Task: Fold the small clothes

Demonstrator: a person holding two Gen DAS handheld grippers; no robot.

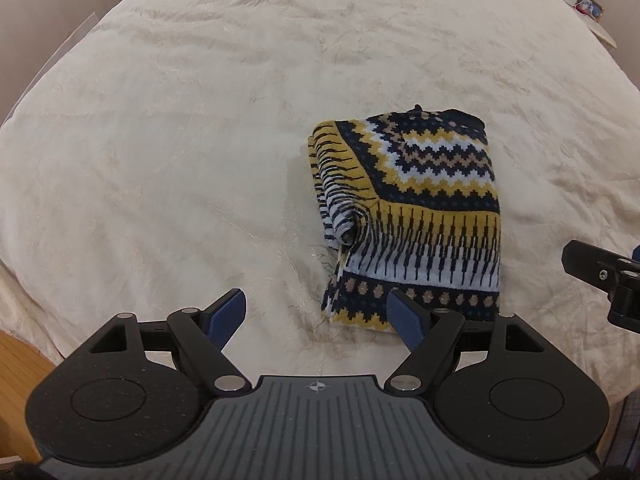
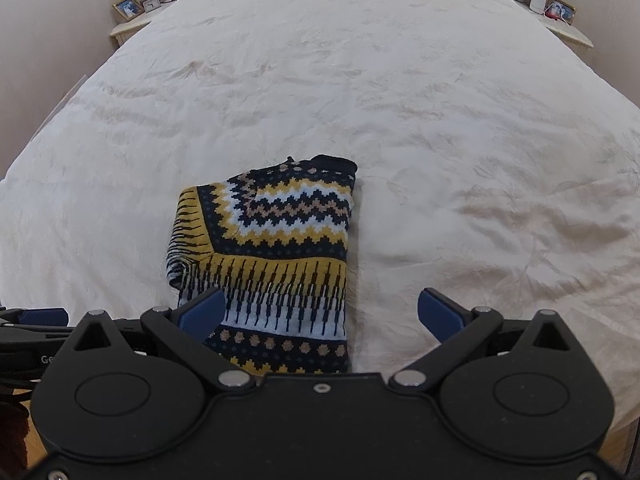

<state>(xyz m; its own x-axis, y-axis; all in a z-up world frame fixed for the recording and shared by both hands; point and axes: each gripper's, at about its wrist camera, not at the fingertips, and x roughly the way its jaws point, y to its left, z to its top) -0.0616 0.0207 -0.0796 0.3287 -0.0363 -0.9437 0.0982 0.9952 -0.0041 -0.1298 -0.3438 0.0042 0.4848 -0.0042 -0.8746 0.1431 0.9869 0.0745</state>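
A small knitted sweater (image 1: 412,216) in navy, yellow, white and tan zigzag bands lies folded into a rough rectangle on the cream bedspread (image 1: 180,140). The same sweater (image 2: 272,248) shows left of centre in the right wrist view. My left gripper (image 1: 316,316) stands open above the sweater's near left corner, nothing between its blue pads. My right gripper (image 2: 320,316) is open too, above the sweater's near right edge, its left pad (image 2: 202,314) over the knit. Neither pad visibly presses the cloth. Part of the right gripper (image 1: 608,280) shows at the right edge of the left wrist view.
The bedspread (image 2: 440,120) spreads wide on all sides of the sweater. Bedside tables with lamps and picture frames stand at the far left (image 2: 132,12) and far right (image 2: 560,12). Wooden floor (image 1: 16,368) shows past the bed's near left edge.
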